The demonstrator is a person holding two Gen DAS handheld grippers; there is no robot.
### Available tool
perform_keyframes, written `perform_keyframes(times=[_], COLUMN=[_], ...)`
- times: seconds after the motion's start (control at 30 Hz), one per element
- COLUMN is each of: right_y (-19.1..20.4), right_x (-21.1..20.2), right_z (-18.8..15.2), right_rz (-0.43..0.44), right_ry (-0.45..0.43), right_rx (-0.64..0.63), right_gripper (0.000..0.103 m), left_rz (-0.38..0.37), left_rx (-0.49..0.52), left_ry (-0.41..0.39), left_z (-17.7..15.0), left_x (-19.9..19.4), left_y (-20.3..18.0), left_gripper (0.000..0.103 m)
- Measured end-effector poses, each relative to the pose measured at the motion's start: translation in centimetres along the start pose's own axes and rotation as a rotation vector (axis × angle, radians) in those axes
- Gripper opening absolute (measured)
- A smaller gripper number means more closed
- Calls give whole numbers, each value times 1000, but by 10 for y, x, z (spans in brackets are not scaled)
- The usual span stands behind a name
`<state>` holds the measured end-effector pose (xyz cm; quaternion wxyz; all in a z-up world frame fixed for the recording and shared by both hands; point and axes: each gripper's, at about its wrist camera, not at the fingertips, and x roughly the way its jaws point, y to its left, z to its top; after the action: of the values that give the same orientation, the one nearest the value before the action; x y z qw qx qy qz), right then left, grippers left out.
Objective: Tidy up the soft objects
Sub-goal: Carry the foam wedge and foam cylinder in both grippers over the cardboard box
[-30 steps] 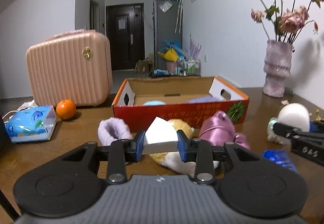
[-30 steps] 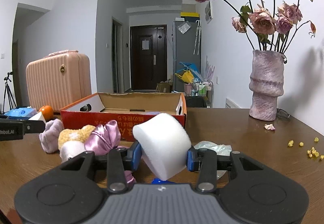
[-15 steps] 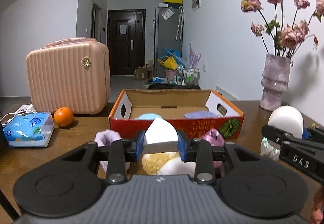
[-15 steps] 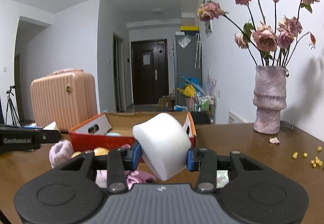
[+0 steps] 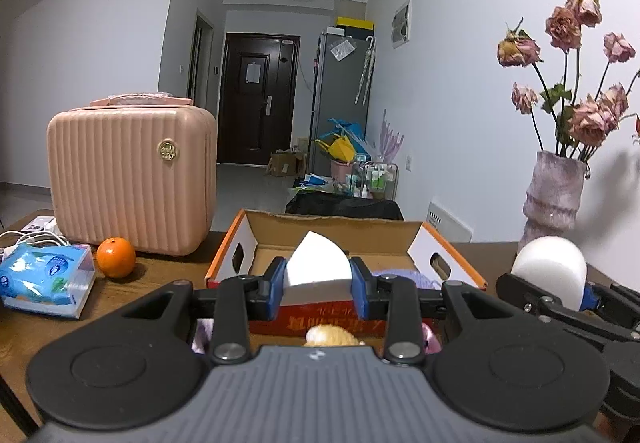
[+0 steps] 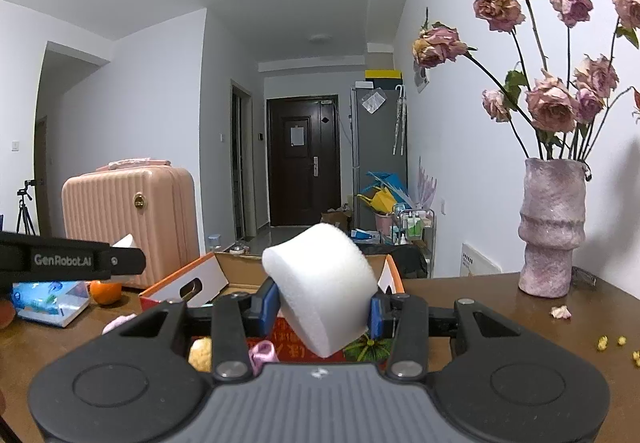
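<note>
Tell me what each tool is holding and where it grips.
Left tool pinches a thin white foam wedge by its side edges; right tool squeezes a thick white foam block across its sides.

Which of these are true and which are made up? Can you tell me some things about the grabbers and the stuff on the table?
1. The left gripper holds a white wedge. True.
2. The right gripper is empty. False: its jaws are shut on a round white sponge.
3. An orange sits beside the pink case. True.
4. The box has its lid closed. False: it is open on top.
5. The vase holds flowers. True.
6. The tissue pack is inside the box. False: it lies on the table, left of the orange.
</note>
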<state>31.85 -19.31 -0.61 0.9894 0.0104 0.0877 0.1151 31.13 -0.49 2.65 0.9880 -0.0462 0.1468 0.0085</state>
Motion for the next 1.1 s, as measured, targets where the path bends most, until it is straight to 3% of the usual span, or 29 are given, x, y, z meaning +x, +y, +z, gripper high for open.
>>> perform_keyframes(times=[0.53,1.1], right_y=[5,6], right_x=[54,112], right_z=[25,39], right_rz=[9,2], right_ry=[-9,41], right_rx=[-33,-54], right_gripper=[42,42], left_rz=[10,28], left_rx=[-21,-34], left_ry=[-7,-1], left_z=[18,31], left_x=[46,91], left_y=[3,6], left_gripper=[34,34])
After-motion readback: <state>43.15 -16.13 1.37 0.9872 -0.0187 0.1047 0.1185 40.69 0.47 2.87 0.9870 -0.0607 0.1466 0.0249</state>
